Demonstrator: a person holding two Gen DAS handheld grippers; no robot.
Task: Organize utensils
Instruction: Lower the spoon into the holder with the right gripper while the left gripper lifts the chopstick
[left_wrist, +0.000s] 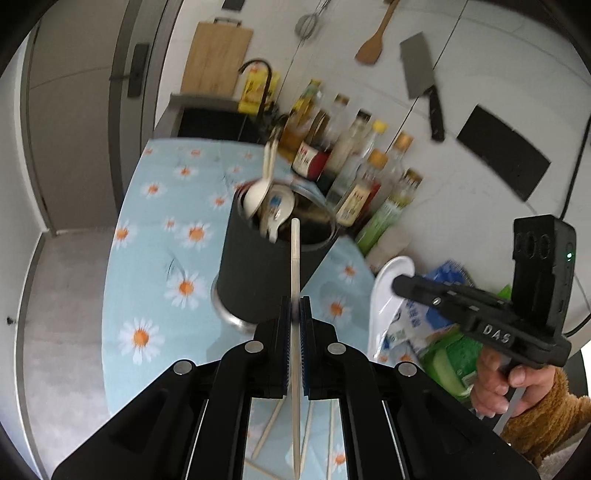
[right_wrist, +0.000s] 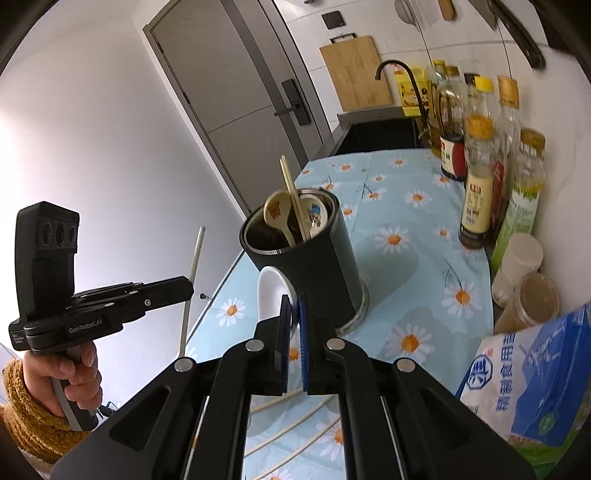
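Left gripper (left_wrist: 294, 314), marked "GenRobot.AI", was clamped on a pale chopstick (left_wrist: 295, 288) pointing ahead toward the matte black cylindrical utensil holder (left_wrist: 258, 273). Right gripper (right_wrist: 294, 314), marked "DAS", pinched a glossy white ceramic spoon (right_wrist: 271, 295) just before that holder, which held spoons and chopsticks on a daisy-print cloth (right_wrist: 406, 229).
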